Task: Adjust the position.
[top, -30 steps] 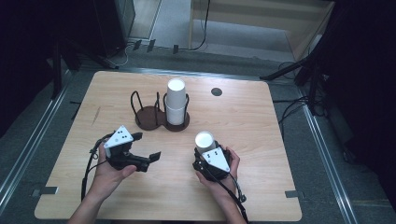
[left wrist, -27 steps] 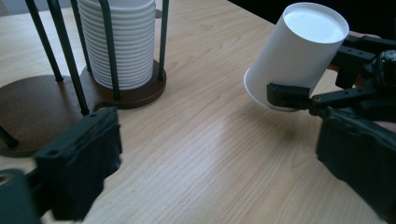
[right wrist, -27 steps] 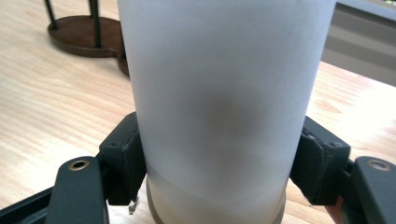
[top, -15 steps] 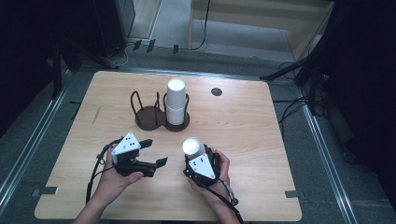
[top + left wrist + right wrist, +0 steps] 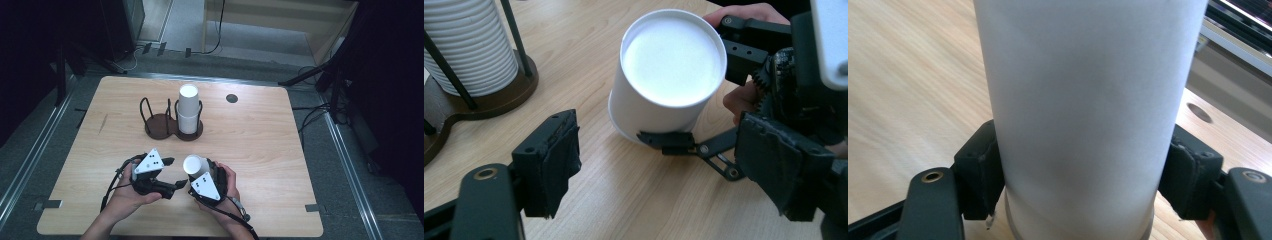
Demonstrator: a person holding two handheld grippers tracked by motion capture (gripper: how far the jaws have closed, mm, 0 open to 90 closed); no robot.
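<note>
Both claws are showing matte black plastic bodies. Left claw (image 5: 170,176) and right claw (image 5: 196,167) are each wearing a grey 3-cornered plate w/ small dark dots. Black cables are trailing off both. Brass-ringed screws are sitting at the jaw bases; jaw pads are looking like rough black foam.

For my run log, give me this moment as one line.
right gripper: shut on white paper cup, upside down | left gripper: open, beside cup | cup stack: in dark wire holder | table
</note>
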